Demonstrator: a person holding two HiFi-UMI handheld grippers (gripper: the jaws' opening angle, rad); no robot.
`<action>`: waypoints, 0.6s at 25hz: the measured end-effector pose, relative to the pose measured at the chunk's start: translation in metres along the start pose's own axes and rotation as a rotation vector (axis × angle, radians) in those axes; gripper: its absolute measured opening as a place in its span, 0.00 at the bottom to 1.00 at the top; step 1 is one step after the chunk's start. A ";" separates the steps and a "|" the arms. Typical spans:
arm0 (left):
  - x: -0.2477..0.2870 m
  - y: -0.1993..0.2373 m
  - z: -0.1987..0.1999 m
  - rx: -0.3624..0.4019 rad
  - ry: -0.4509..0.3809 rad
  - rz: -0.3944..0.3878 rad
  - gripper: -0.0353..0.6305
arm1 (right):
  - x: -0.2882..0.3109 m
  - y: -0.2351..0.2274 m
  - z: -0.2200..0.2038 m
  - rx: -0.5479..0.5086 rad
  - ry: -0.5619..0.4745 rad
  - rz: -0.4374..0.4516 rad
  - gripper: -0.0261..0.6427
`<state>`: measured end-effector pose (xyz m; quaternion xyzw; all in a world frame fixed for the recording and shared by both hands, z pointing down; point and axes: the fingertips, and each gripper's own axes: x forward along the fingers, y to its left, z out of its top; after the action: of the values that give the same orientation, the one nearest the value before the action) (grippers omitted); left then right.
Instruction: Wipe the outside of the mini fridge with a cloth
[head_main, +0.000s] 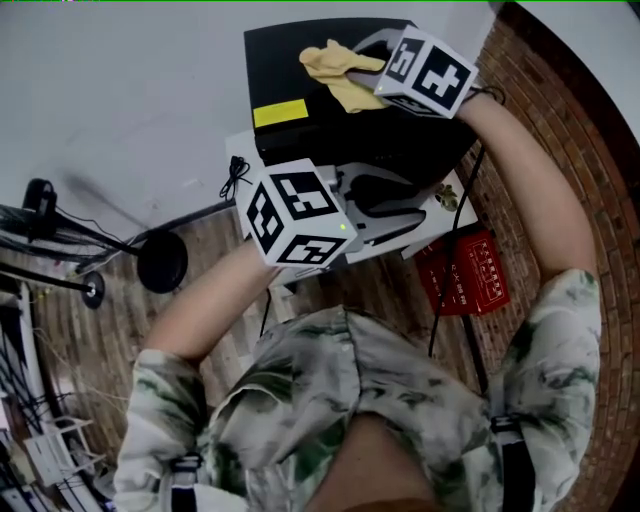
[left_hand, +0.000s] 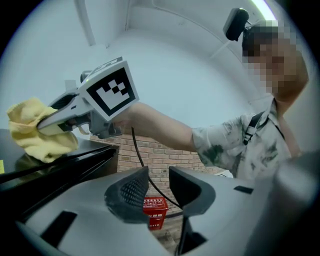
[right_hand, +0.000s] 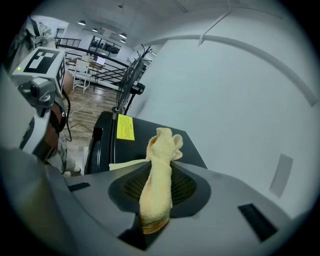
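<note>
The black mini fridge (head_main: 290, 60) sat on a white bench (head_main: 238, 150) whose edges showed beneath it, hard against a plain white wall (head_main: 120, 90). Its top was flat, dark and slightly glossy, with a yellow sticker (head_main: 280, 112) near the front edge. The yellow cloth (right_hand: 162, 142) lay bunched on that top, toward the wall side. The right hand-held gripper (right_hand: 159, 172) had its jaws closed on the cloth, a fold of the terry fabric running down between the pads while the loose end stood up beyond the tips. The left hand-held gripper (left_hand: 159, 175) hung in front of the fridge, lower and nearer the person. Its jaws were a little apart with nothing between them, and only a red box (left_hand: 154, 210) on the floor showed through the gap.

The floor (head_main: 590, 180) beside the fridge had a red-brown brick pattern, and the red box stood on it just right of the bench. Farther left the floor turned to wood-look planks, where the round black base of a fan (right_hand: 131, 80) stood among dark cables. Past the fan, the right gripper view opened onto a long room with black railings, desks and ceiling lights.
</note>
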<state>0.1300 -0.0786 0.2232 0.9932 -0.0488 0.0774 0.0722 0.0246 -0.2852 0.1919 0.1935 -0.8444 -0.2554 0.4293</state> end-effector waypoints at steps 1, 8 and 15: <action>0.005 0.002 0.000 -0.002 0.002 0.000 0.23 | -0.002 -0.004 -0.011 0.000 0.010 -0.007 0.18; 0.034 0.012 0.001 -0.013 0.010 -0.007 0.23 | -0.014 -0.034 -0.090 0.035 0.094 -0.044 0.18; 0.051 0.021 0.002 -0.014 0.009 0.008 0.23 | -0.035 -0.062 -0.153 0.047 0.175 -0.104 0.18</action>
<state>0.1785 -0.1038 0.2320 0.9921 -0.0528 0.0817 0.0793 0.1767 -0.3561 0.2092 0.2685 -0.7983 -0.2394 0.4831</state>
